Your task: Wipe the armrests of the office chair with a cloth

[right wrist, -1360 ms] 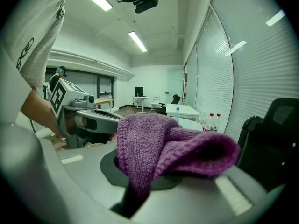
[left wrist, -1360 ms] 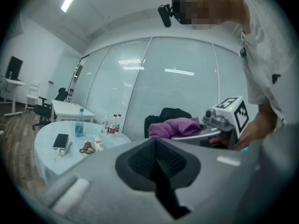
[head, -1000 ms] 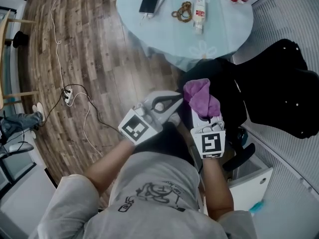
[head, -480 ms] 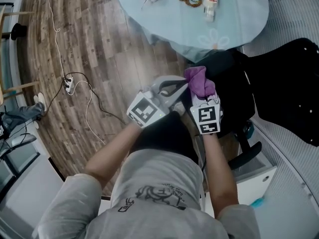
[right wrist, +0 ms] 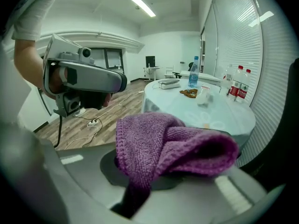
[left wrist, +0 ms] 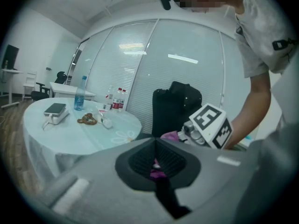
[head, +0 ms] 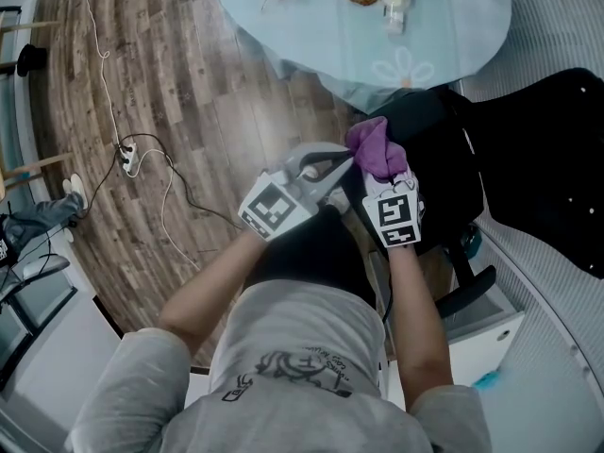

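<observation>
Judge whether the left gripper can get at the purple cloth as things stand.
Probably yes. The left gripper, jaws shut, sits close beside the purple cloth clamped in the right gripper, with nothing between; it would need to open first.

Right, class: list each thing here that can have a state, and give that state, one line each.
left tool: shut, holding nothing.
right tool: shut on the purple cloth.
purple cloth: bunched up, clamped in the right tool.
blue bottle: standing upright on the table.
phone: lying flat on the table.
office chair: upright, nobody seated.
</observation>
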A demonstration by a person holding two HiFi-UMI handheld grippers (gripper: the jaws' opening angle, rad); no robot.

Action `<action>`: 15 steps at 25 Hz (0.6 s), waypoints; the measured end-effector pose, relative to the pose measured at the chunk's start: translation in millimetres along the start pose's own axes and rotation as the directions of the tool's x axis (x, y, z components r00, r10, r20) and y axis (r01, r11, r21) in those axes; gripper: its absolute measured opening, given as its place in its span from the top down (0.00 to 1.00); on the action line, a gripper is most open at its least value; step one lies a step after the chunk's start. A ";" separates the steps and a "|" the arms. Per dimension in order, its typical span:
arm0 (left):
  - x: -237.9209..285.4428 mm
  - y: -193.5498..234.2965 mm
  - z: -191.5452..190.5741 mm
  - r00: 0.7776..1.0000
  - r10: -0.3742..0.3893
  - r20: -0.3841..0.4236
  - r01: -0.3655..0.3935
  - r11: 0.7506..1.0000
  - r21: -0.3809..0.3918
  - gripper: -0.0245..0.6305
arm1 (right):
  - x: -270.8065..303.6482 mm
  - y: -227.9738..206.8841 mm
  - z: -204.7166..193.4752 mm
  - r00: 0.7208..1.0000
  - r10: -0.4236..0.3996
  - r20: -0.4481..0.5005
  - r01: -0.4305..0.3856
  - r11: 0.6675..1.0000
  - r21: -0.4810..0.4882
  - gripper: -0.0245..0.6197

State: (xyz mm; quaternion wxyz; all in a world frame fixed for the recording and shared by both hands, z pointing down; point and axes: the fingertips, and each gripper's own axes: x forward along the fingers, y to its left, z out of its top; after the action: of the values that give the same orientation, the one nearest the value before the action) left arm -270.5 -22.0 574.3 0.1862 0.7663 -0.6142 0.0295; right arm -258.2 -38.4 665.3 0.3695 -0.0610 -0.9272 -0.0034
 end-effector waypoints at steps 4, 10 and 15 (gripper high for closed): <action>1.6 2.5 -0.8 1.000 0.005 0.000 -0.005 1.000 -0.001 0.96 | 0.8 -16.4 -2.8 1.000 -0.010 0.001 0.010 1.000 -0.008 0.91; -0.5 4.3 -1.6 1.000 0.013 -0.003 -0.013 1.000 -0.006 0.96 | -2.6 -65.5 -9.2 0.998 -0.070 -0.006 0.070 0.997 0.009 0.91; -3.7 4.3 -6.0 1.000 0.021 -0.008 -0.021 1.000 -0.021 0.96 | -7.4 -117.3 -15.9 0.992 -0.125 -0.018 0.126 0.992 0.010 0.91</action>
State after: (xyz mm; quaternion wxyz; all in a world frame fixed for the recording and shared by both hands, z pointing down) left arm -274.4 -17.4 579.9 0.1965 0.7577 -0.6217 0.0280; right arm -255.5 -156.5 676.3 0.3769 -0.0004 -0.9260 -0.0218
